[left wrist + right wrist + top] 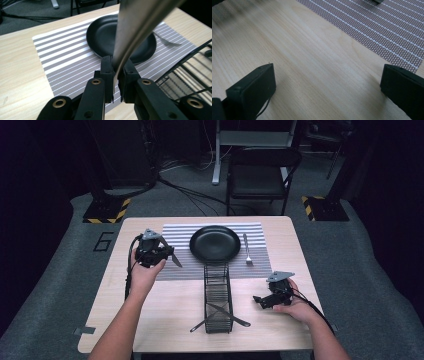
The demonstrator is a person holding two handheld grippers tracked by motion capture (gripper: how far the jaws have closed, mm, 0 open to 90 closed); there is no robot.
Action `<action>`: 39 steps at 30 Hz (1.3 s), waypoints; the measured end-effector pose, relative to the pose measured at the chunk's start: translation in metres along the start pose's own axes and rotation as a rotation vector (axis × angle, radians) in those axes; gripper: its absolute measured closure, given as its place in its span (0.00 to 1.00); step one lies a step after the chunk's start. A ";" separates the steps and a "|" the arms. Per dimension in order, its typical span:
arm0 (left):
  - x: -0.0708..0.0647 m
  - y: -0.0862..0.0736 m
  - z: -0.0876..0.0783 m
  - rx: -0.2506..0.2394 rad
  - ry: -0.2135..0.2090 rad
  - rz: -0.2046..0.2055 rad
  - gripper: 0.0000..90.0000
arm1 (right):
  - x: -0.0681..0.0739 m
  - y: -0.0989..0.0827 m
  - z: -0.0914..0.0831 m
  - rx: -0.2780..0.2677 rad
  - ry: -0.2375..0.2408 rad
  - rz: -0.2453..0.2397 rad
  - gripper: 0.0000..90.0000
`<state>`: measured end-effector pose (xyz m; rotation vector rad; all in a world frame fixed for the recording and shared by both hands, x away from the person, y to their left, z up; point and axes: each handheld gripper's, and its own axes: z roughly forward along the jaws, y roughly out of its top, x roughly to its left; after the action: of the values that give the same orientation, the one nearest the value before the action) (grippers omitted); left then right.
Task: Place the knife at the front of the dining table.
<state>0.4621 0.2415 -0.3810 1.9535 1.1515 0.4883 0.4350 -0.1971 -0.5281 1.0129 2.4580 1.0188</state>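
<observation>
our left gripper (115, 82) has its jaws pinched on a knife (135, 27) (blade rising out past the tips), held over the striped mat (175, 250), left of the black plate (215, 243). our right gripper (261, 301) has its jaws spread wide with nothing between them, low over the bare table (312, 62) near the mat's corner. a fork (247, 251) lies right of the plate. the wire basket (218, 292) in front holds more cutlery.
</observation>
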 end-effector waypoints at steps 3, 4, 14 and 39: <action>0.002 -0.003 0.003 0.009 0.001 -0.009 0.92 | 0.000 0.000 0.000 0.000 0.000 0.000 0.00; 0.003 -0.005 0.004 0.010 0.005 -0.014 0.92 | 0.000 0.000 0.000 0.000 0.000 0.000 0.00; 0.010 -0.011 0.014 0.045 0.014 -0.029 0.92 | 0.000 0.000 0.000 0.000 0.000 0.001 0.00; 0.010 0.000 0.040 0.010 0.055 -0.058 0.92 | 0.000 0.000 0.000 0.000 0.000 0.000 0.00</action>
<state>0.4940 0.2324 -0.4060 1.9198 1.2436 0.5089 0.4350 -0.1971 -0.5281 1.0134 2.4581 1.0191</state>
